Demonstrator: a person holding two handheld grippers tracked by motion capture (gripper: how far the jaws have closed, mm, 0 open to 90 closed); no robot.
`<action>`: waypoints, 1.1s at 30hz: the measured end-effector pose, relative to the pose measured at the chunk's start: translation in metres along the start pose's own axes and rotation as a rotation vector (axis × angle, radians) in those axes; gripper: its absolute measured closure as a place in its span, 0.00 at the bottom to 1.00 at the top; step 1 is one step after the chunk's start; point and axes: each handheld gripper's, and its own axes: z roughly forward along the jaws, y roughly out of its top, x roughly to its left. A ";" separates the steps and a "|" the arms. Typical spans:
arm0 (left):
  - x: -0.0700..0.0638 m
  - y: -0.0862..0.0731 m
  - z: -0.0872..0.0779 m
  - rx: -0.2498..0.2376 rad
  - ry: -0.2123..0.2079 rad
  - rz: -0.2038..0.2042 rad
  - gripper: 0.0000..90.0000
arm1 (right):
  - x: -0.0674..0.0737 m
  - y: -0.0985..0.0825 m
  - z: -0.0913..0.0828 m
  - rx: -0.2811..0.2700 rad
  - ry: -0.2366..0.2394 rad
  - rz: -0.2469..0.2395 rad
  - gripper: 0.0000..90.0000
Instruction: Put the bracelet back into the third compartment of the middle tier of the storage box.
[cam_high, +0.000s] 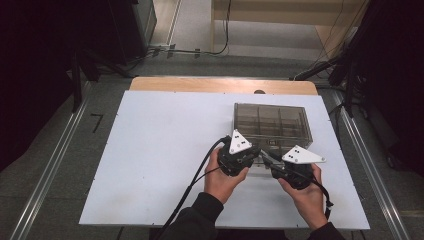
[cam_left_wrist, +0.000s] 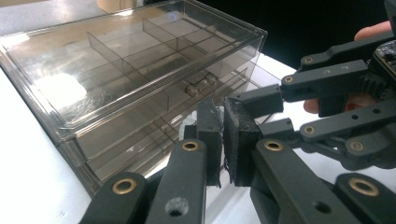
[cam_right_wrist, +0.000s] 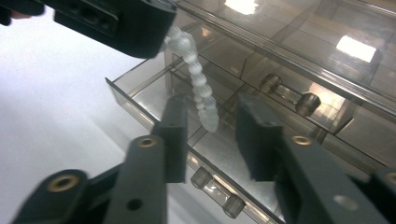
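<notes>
high view: overhead, facing forward-down | claw views: close, along jaws | shared: smoky drawer box (cam_high: 272, 125) front

One smoky drawer box (cam_high: 272, 122), one white bead string (cam_right_wrist: 198, 84), two tongs, one white bench (cam_high: 160, 150)

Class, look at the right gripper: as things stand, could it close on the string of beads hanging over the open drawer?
Probably yes. The beads dangle from the left gripper between the right gripper's open jaws, with nothing in the way above the drawer.
</notes>
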 end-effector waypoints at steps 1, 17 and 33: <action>0.000 0.000 0.000 0.000 -0.001 0.000 0.96 | 0.000 0.001 -0.001 -0.001 0.003 -0.004 0.82; 0.000 -0.001 0.002 0.006 0.015 -0.004 0.69 | -0.002 0.003 -0.010 -0.045 -0.039 -0.016 0.93; 0.002 -0.003 -0.002 -0.014 0.082 -0.026 0.43 | -0.021 0.000 -0.029 -0.092 -0.113 0.040 0.93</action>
